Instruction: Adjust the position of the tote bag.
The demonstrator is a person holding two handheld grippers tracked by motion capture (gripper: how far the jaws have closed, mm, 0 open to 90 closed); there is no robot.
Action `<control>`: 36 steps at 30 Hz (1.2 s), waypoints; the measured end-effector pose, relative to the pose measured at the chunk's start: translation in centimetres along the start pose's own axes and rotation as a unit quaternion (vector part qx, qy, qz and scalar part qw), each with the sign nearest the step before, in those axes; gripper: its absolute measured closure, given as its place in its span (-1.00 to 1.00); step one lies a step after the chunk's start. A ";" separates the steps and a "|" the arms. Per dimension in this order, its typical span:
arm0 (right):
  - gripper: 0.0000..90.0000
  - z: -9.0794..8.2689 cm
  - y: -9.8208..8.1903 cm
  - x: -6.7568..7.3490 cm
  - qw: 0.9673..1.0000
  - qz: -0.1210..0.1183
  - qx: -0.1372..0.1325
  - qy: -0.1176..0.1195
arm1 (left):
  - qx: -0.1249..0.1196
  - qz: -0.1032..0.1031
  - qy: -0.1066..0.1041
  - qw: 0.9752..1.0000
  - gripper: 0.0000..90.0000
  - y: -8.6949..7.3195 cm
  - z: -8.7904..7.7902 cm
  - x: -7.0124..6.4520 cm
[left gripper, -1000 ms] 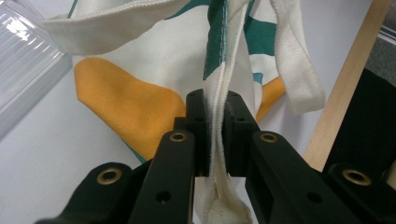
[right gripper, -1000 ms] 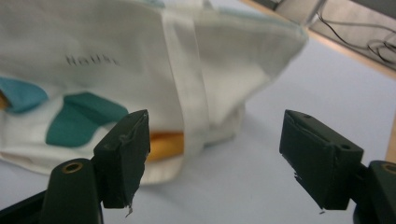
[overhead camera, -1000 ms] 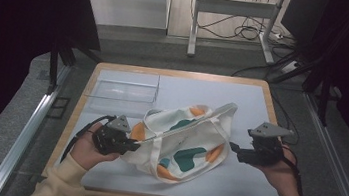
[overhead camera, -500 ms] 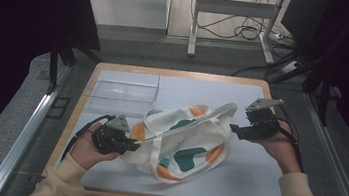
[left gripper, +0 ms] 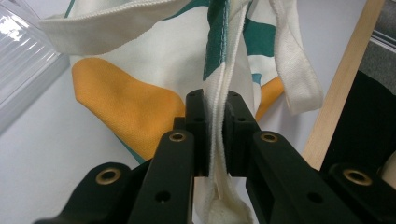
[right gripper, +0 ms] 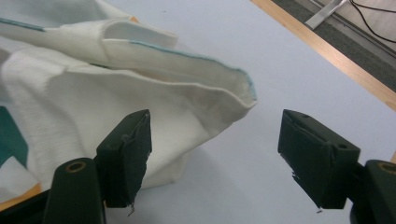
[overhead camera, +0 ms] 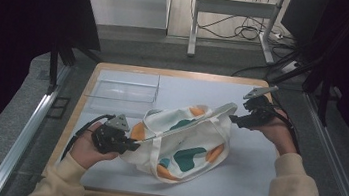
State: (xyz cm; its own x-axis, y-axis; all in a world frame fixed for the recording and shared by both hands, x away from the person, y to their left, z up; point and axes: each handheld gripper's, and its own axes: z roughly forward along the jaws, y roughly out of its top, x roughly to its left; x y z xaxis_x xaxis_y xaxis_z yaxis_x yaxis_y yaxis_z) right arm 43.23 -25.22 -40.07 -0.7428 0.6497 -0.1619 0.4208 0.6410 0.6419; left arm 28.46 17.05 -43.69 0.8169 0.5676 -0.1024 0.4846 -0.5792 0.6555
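Observation:
A white cloth tote bag (overhead camera: 184, 142) with orange and teal patches lies in the middle of the table. My left gripper (overhead camera: 135, 144) is at the bag's left end, shut on the rim. In the left gripper view the two pads pinch the white seam of the bag (left gripper: 130, 107), and a strap (left gripper: 294, 60) hangs beyond them. My right gripper (overhead camera: 234, 119) is at the bag's far right corner, open. In the right gripper view its pads (right gripper: 128, 156) stand wide apart, with the folded corner of the bag (right gripper: 140, 93) just ahead of the left one and nothing between them.
A clear plastic tray (overhead camera: 123, 91) sits at the back left of the pale mat (overhead camera: 254, 173). The wooden table edge (overhead camera: 180, 73) runs round the mat. Metal rails flank both sides, and cables lie on the floor behind.
My right gripper has travelled from the near right of the bag back and leftward to its far right corner. The left gripper has kept its hold and place.

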 end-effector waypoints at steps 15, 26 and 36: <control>-0.41 1.4 0.8 -0.8 1.000 -0.021 0.012 0.014 | 0.000 -0.001 0.000 1.000 0.85 0.0 0.0 0.1; -0.43 2.9 1.2 -1.6 0.999 -0.033 0.016 0.020 | 0.001 0.001 0.000 1.000 0.85 0.0 0.0 0.2; -0.33 4.3 2.0 -1.8 0.995 -0.070 0.016 0.075 | 0.001 -0.002 0.000 1.000 0.84 -0.1 0.1 0.3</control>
State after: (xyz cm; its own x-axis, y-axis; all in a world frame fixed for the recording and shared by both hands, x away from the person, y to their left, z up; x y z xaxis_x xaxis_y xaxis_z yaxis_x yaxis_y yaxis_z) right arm 47.67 -23.33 -41.69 -0.8635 0.4863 -0.1341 0.3214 0.7352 0.5968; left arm 28.68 17.24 -43.82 0.8156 0.5690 -0.1052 0.4881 -0.5787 0.6533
